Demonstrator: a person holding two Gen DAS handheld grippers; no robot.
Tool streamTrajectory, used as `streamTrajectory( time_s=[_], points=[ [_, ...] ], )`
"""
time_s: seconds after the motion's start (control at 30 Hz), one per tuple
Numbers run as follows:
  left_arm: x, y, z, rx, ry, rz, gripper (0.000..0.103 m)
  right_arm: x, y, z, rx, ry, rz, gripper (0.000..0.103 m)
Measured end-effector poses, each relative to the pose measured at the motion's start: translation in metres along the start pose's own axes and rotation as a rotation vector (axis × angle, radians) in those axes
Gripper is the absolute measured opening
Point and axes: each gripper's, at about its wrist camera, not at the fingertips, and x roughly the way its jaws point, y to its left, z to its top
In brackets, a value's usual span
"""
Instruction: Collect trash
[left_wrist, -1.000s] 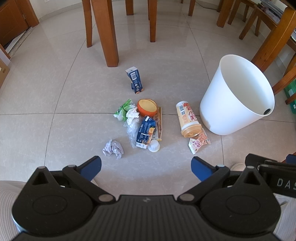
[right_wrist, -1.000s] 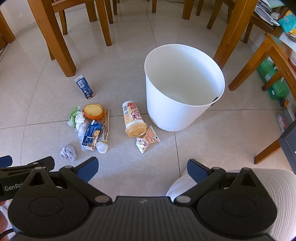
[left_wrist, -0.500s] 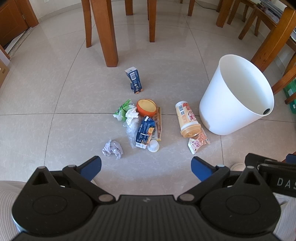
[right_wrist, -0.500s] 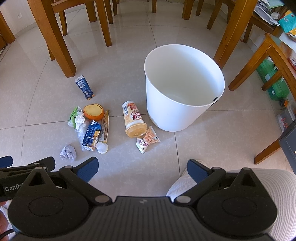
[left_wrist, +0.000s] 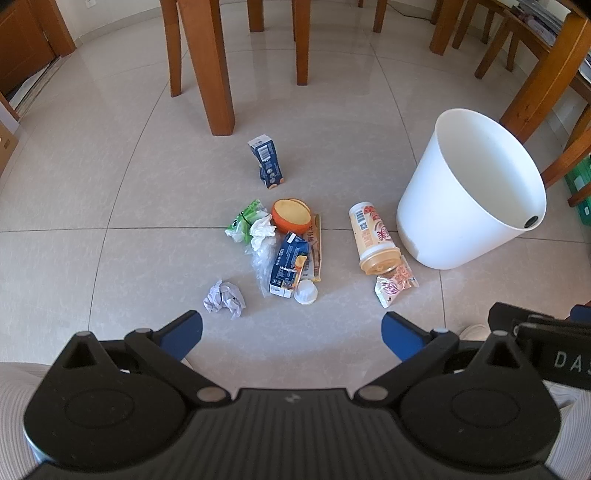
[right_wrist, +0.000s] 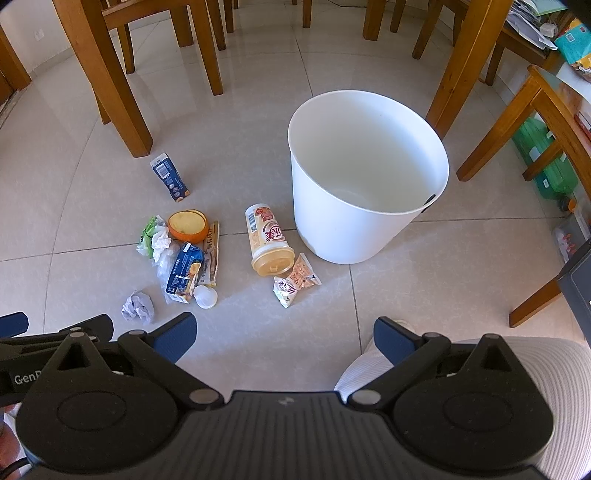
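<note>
Trash lies on the tiled floor beside an upright white bin (left_wrist: 476, 199) (right_wrist: 365, 184), which looks bare inside. A crumpled paper ball (left_wrist: 224, 298) (right_wrist: 137, 307) is nearest me. Behind it sit a blue carton (left_wrist: 288, 264) (right_wrist: 183, 271), a white cap (left_wrist: 306, 291), an orange bowl (left_wrist: 291, 216) (right_wrist: 187, 225), a green wrapper (left_wrist: 245, 218) and a standing dark-blue box (left_wrist: 266, 161) (right_wrist: 170, 178). A drink cup (left_wrist: 373, 238) (right_wrist: 269, 242) lies on its side with a snack packet (left_wrist: 394, 286) (right_wrist: 295, 282) at its lid. My left gripper (left_wrist: 291, 334) and right gripper (right_wrist: 283, 334) hover open above the floor, holding nothing.
Wooden table and chair legs (left_wrist: 210, 70) (right_wrist: 458, 62) stand behind the trash and right of the bin. A person's sleeve and leg (right_wrist: 550, 387) show at the lower right. A green crate (right_wrist: 546, 162) sits under furniture at right.
</note>
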Motion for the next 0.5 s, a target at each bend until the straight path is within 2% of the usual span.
streamTrajectory(
  time_s=[0.5],
  points=[
    [-0.0008, -0.0044, 0.0043, 0.026, -0.022, 0.015, 0.102, 0.0013, -0.0008, 0.0027, 0.005, -0.011, 0.009, 0.103]
  ],
)
